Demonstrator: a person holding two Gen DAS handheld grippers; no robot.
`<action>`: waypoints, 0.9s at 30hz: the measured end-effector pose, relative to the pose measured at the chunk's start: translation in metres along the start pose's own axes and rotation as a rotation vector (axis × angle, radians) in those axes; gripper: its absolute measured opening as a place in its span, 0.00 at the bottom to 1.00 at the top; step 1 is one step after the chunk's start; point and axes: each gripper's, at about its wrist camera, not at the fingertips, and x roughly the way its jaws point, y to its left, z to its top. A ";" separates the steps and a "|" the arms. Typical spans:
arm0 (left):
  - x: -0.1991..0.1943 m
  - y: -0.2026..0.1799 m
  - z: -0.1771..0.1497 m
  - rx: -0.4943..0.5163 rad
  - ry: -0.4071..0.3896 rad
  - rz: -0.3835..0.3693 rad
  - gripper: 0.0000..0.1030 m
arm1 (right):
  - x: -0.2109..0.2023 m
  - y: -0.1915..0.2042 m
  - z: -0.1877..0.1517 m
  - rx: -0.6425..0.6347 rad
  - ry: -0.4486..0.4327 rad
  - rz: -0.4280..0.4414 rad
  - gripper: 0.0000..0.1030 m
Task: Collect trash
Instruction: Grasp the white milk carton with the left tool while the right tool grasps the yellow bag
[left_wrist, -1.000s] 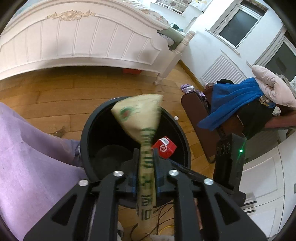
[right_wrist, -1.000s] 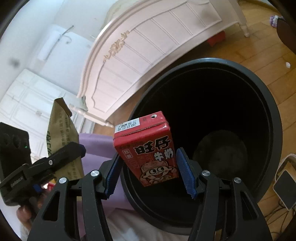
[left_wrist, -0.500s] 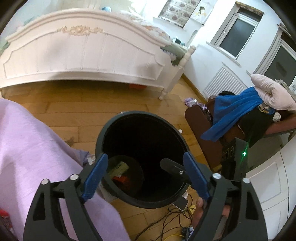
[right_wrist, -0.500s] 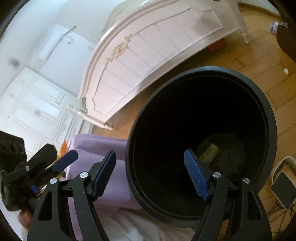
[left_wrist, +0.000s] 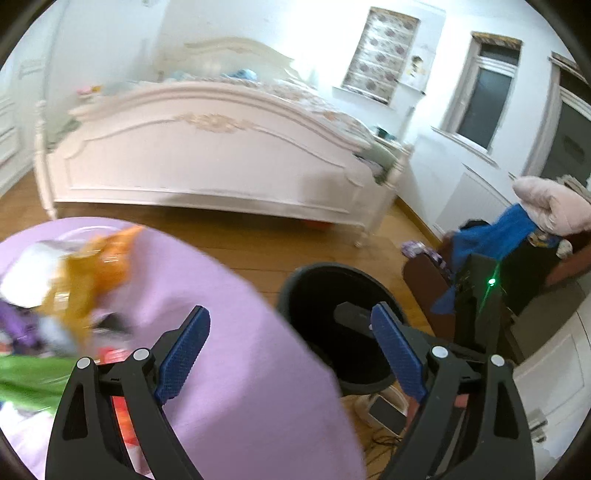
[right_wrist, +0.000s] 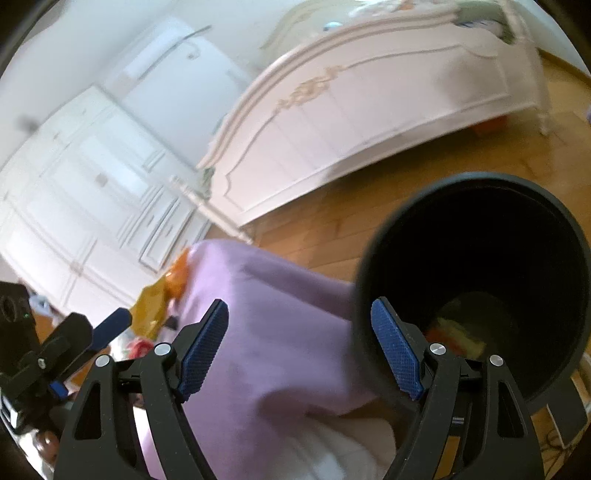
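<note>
Left gripper (left_wrist: 290, 349) and right gripper (right_wrist: 299, 345) had just been opening; both stood released, nothing between the jaws. The black bin (right_wrist: 480, 192) stood upright ahead-right of each, mouth upward, blurred trash (right_wrist: 458, 336) at its bottom.

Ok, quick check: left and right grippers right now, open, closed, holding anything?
Left gripper: open, jaws just widened, nothing between the fingers.
Right gripper: open, jaws just widened, nothing held.
</note>
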 end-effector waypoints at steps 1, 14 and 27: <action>-0.006 0.006 0.001 -0.010 -0.009 0.014 0.86 | 0.003 0.010 0.000 -0.018 0.007 0.009 0.77; -0.127 0.155 -0.037 -0.228 -0.134 0.365 0.86 | 0.057 0.158 0.009 -0.305 0.117 0.100 0.77; -0.145 0.251 -0.055 -0.301 -0.043 0.563 0.85 | 0.145 0.250 -0.013 -0.551 0.313 -0.048 0.63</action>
